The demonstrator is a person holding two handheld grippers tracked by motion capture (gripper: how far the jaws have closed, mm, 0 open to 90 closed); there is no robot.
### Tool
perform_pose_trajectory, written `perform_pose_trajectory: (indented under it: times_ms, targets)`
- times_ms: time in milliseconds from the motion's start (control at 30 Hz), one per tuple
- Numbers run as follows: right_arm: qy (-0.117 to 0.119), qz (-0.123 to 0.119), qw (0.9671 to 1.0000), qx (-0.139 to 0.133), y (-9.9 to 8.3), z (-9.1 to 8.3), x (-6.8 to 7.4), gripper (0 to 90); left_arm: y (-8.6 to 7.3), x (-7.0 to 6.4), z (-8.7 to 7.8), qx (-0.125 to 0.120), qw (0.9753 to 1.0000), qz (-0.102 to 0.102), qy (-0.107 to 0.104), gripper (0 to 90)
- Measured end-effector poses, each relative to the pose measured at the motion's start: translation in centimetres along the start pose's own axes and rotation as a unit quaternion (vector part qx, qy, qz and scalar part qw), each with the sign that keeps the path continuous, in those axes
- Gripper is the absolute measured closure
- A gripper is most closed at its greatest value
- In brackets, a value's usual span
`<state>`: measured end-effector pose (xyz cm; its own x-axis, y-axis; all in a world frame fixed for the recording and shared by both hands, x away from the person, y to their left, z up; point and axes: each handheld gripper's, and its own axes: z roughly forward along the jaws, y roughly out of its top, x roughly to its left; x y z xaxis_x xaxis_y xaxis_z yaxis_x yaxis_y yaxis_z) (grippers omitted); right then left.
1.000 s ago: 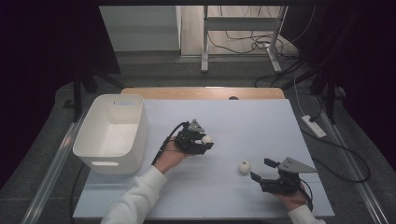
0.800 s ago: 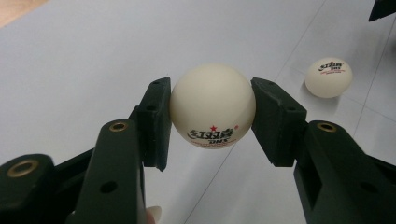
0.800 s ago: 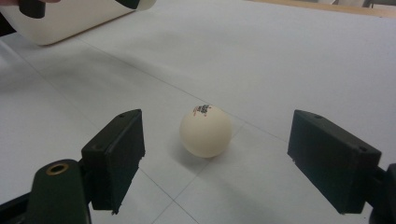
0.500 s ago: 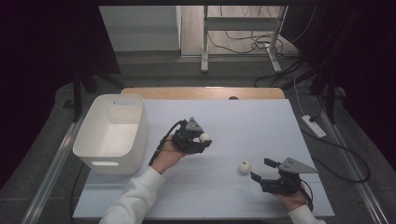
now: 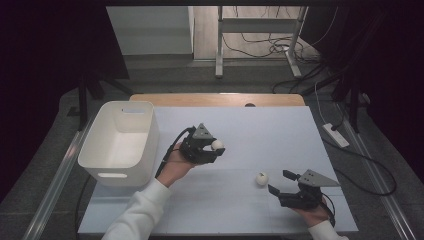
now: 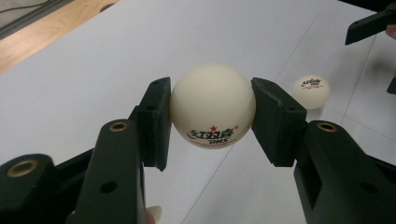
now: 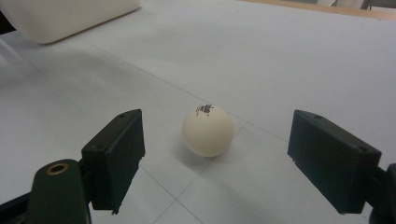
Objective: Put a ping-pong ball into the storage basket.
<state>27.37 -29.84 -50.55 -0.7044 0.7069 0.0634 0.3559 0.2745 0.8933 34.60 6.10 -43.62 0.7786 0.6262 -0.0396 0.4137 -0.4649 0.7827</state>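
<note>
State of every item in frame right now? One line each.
Left tool: shut on held ball, lifted off the table.
Held ball: clamped between both jaws, logo facing the camera.
Right tool: open, jaws either side of loose ball, not touching it.
Loose ball: resting on the table, free.
Bin: upright, looks empty.

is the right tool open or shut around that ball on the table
Open. The right tool has its jaws spread wide, with the ball resting on the table ahead of them, touching neither.
</note>
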Motion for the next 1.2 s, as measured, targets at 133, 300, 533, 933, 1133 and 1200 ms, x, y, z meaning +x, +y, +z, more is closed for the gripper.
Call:
perform_pose_trajectory:
  times_ms: [133, 300, 533, 933, 1133, 1200]
  targets:
    - [-0.001, 0.000, 1.0000, 0.000, 0.0, 0.1, 0.0, 18.6, 0.1, 0.0, -0.4, -0.005, 1.0000, 0.001, 0.003, 51.2]
    - [-0.003, -0.001, 1.0000, 0.001, 0.0, 0.1, 0.0, 18.6, 0.2, 0.1, -0.7, -0.010, 0.9999, 0.004, 0.002, 51.3]
    - [-0.004, -0.001, 1.0000, 0.003, 0.1, 0.3, 0.0, 18.6, 0.4, 0.3, -1.5, -0.016, 0.9999, 0.003, 0.003, 51.2]
    - [-0.003, -0.002, 1.0000, 0.003, 0.1, 0.3, 0.1, 18.6, 0.4, 0.7, -2.7, -0.027, 0.9996, 0.000, 0.013, 51.2]
    - [-0.002, -0.003, 1.0000, 0.005, 0.1, 0.3, 0.1, 18.7, 0.4, 0.7, -3.0, -0.030, 0.9994, 0.002, 0.015, 51.2]
    - [-0.001, -0.002, 1.0000, 0.004, 0.1, 0.3, 0.1, 18.6, 0.4, 0.7, -3.2, -0.034, 0.9993, 0.000, 0.014, 51.2]
